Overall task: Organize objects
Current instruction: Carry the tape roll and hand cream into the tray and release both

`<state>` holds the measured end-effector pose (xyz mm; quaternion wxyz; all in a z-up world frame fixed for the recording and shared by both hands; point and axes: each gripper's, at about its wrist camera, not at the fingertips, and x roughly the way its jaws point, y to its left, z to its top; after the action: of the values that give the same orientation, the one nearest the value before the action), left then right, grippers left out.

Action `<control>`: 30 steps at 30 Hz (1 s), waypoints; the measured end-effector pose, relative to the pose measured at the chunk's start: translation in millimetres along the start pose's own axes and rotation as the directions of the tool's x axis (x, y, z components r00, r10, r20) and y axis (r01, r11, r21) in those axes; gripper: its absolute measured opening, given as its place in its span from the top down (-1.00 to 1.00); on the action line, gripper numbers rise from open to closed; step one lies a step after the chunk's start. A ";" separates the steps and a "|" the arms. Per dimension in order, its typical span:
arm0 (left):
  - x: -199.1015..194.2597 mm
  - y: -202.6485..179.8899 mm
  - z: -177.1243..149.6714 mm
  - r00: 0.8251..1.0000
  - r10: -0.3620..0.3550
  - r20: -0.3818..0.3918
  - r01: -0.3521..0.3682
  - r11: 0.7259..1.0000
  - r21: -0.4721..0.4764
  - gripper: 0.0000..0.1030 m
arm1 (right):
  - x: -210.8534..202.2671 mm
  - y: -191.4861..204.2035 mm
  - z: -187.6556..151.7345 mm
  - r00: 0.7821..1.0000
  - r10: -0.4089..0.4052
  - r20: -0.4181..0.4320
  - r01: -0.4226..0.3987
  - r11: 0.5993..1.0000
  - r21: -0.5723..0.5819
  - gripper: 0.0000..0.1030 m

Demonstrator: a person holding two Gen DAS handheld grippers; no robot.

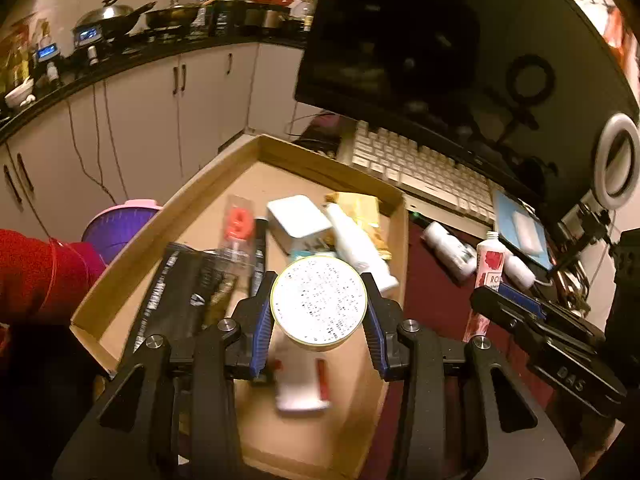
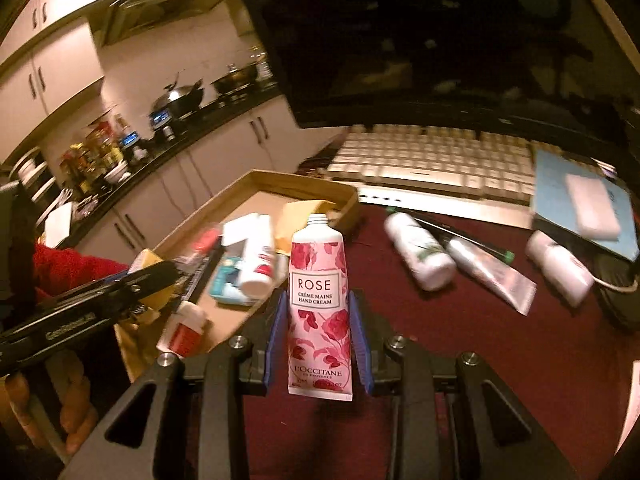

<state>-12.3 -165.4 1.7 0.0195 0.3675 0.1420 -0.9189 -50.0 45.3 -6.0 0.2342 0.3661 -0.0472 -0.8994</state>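
My left gripper [image 1: 319, 286] is shut on a round white tin [image 1: 319, 305] with a yellow rim, held above the cardboard tray [image 1: 132, 256]. The tray holds a black pouch [image 1: 180, 292], a white box [image 1: 298, 220], a white tube [image 1: 358, 246] and a white and red bottle [image 1: 304, 384]. My right gripper [image 2: 318, 308] is shut on a pink rose hand cream tube [image 2: 319, 312], upright with its open neck up, over the dark red tabletop beside the tray [image 2: 304, 184]. The right gripper's body [image 1: 548, 328] also shows in the left wrist view.
Loose white bottles [image 2: 420, 252] and a silver tube [image 2: 492, 276] lie on the dark red tabletop [image 2: 480, 360]. A white keyboard [image 2: 432, 160] and dark monitor [image 1: 440, 40] stand behind. A purple bin [image 1: 116, 228] and kitchen cabinets lie beyond the tray. A red sleeve [image 1: 36, 272] is at left.
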 end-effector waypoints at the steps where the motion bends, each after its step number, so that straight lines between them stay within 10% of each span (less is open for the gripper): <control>1: 1.2 3.5 1.7 1.000 0.004 0.003 -0.004 1.000 -0.007 0.23 | 4.5 5.8 3.3 1.000 0.021 -0.006 -0.021 1.000 -0.005 0.40; 30: 42.8 67.4 44.5 1.000 0.002 -0.031 -0.006 0.992 -0.128 0.23 | 86.9 57.6 29.7 0.981 0.166 -0.103 -0.172 0.984 -0.048 0.40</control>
<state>-63.9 -239.4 -13.4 0.0429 0.3799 0.2002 -0.9021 -102.1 -47.9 -25.0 0.3220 0.3980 -0.0411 -0.8580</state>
